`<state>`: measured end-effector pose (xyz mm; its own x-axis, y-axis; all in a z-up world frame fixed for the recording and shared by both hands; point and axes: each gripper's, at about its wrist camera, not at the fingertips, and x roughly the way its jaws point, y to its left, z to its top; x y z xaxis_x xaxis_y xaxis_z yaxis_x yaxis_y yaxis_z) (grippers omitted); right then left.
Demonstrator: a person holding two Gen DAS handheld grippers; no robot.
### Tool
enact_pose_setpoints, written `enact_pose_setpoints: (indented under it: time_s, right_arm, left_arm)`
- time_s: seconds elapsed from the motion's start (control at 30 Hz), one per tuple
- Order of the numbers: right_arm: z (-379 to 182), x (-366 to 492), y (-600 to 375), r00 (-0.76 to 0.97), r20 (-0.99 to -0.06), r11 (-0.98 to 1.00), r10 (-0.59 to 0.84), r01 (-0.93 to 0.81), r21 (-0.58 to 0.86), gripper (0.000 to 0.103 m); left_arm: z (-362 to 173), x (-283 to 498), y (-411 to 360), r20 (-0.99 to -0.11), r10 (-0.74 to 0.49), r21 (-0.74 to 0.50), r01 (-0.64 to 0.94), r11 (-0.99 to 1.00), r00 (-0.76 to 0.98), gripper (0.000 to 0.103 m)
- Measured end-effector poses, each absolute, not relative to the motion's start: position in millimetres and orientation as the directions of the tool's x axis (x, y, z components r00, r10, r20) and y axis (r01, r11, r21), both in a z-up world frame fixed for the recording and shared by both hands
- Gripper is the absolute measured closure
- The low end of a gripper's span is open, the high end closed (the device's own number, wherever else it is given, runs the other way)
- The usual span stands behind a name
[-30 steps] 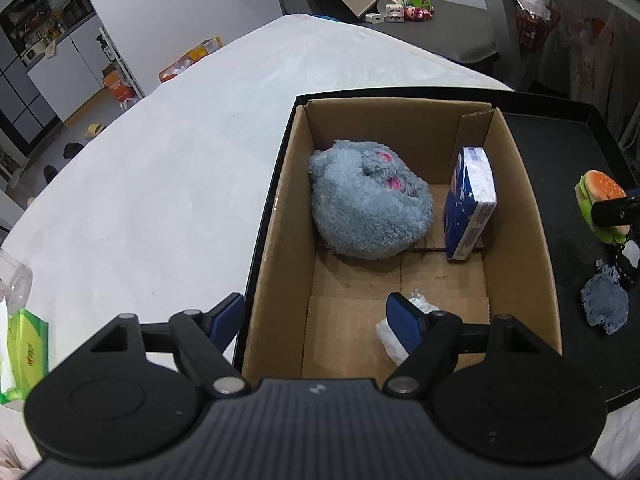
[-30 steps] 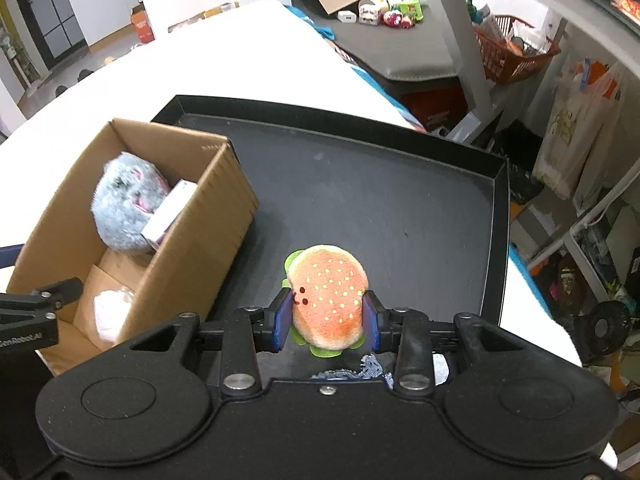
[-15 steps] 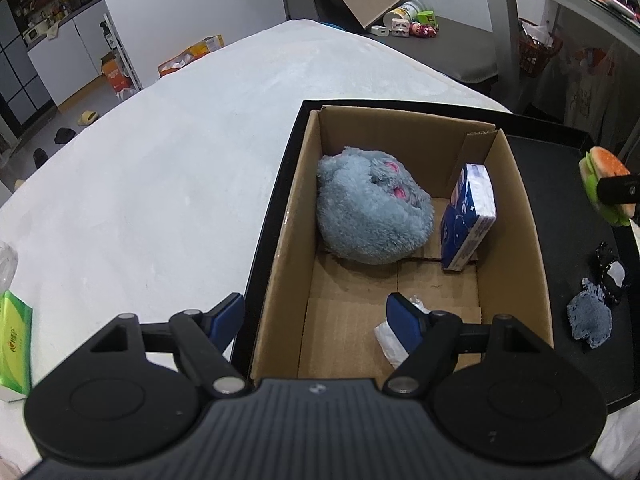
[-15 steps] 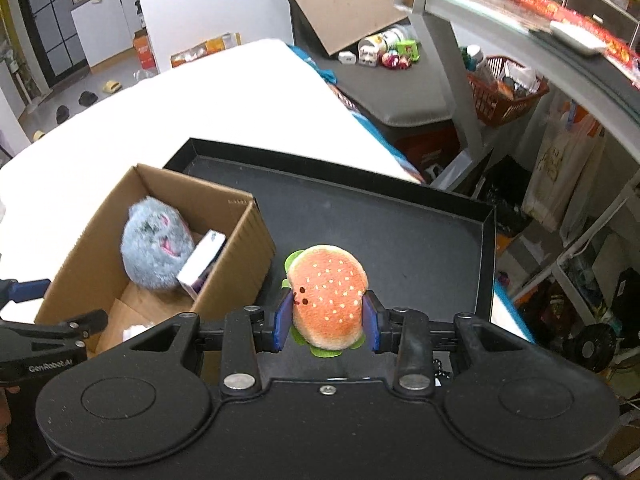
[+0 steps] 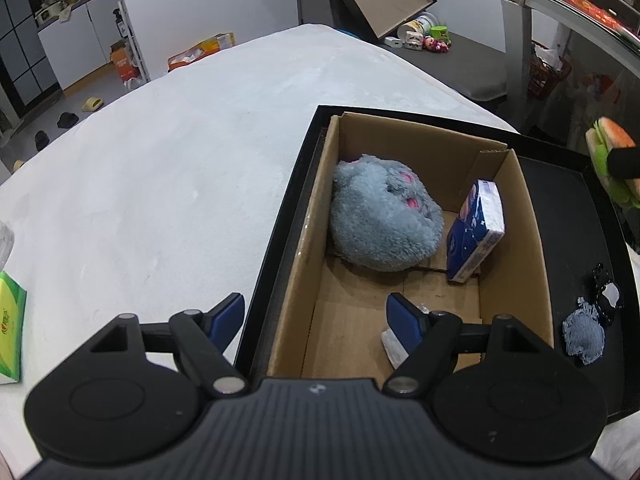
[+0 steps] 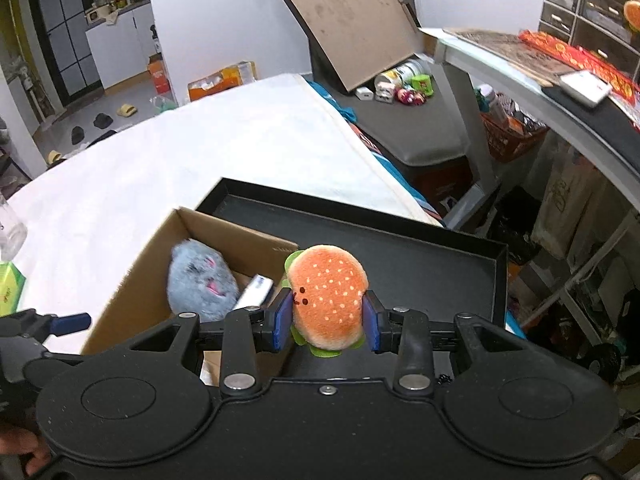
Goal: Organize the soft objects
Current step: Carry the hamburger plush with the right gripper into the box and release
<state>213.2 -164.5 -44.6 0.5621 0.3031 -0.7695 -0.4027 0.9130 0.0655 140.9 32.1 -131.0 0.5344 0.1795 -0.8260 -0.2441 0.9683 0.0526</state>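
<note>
Tabletop in white cloth bears black tray holding cardboard box.

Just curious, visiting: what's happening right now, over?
Right gripper shut on burger plush, above tray. Left gripper open, straddling cardboard box wall. Box path clear.

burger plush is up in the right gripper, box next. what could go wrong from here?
1. The right gripper pinches the burger plush low; it could squirm out.
2. The cardboard box already holds a grey plush and tissue pack, so a far-end drop may land on them.
3. The left gripper, open, straddles the box's near wall.
</note>
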Motion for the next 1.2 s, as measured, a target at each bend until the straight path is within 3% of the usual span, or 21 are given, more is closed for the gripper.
enact_pose_setpoints:
  time_s: [0.53,0.63,0.87,0.97,1.2]
  right_arm:
    - [-36.0,206.9,-129.2,0.546,-0.768,0.888,0.336,-0.456,0.064,0.067]
    - [-36.2,205.5,-121.5,0.536,-0.771,0.879,0.344,-0.472,0.063,0.067]
    - [-43.0,203.1,-103.3,0.501,-0.792,0.859,0.350,-0.509,0.058,0.067]
    - [-46.8,202.8,-96.8,0.483,-0.803,0.853,0.349,-0.519,0.058,0.067]
    - [-56.4,201.3,-81.8,0.440,-0.829,0.834,0.344,-0.549,0.055,0.067]
  left_arm:
    - [-133.0,137.0,47.3,-0.829,0.150,-0.008,-0.280,0.960,0.539,0.031]
    - [-133.8,135.7,51.2,-0.826,0.141,-0.025,-0.285,0.958,0.545,0.038]
    - [-141.5,137.0,62.2,-0.841,0.086,-0.090,-0.295,0.951,0.533,0.072]
    - [-143.2,137.5,64.7,-0.843,0.070,-0.105,-0.292,0.951,0.534,0.080]
    - [-146.3,138.0,67.0,-0.843,0.066,-0.111,-0.292,0.950,0.534,0.086]
